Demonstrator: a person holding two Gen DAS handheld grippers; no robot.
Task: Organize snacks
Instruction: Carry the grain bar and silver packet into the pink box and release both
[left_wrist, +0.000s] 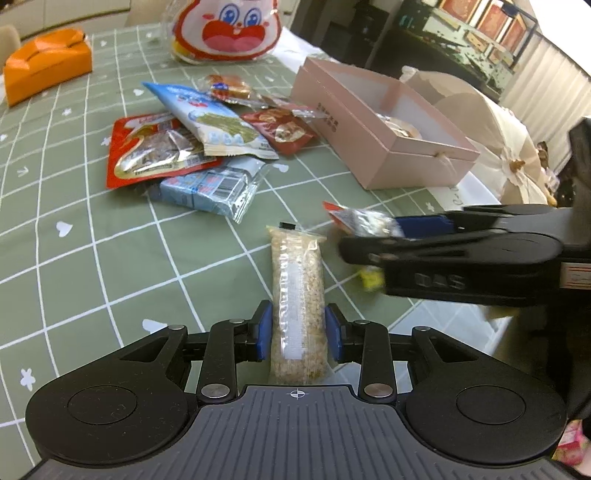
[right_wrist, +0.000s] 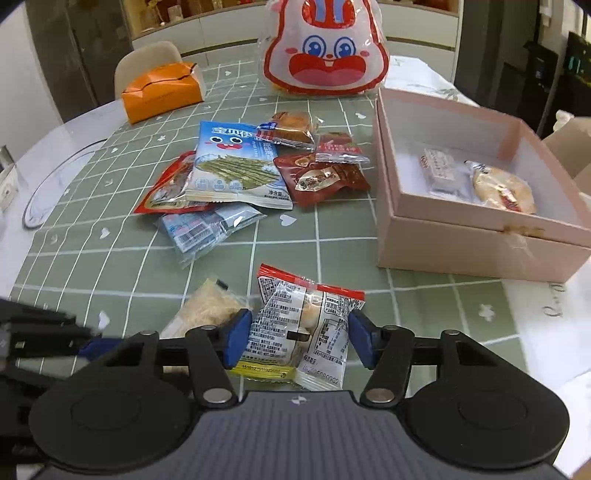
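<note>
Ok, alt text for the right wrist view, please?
The right gripper has its blue fingers around a clear snack packet low over the green checked tablecloth. Ahead: loose snacks and an open pink box.

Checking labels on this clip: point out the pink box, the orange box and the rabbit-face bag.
pink box (right_wrist: 476, 242), right wrist view, on its near outer wall.
orange box (right_wrist: 162, 98), right wrist view, on its front face.
rabbit-face bag (right_wrist: 327, 64), right wrist view, on the printed face.

1. Rice bar (left_wrist: 297, 291): clear wrapper, lengthwise, near centre.
2. Printed packet (right_wrist: 301, 325): red top edge, yellow bottom edge, just right of bar.
3. Snack pile (right_wrist: 236, 173): overlapping, far left.
4. Pink box (right_wrist: 480, 236): open, right, two snacks inside.
</note>
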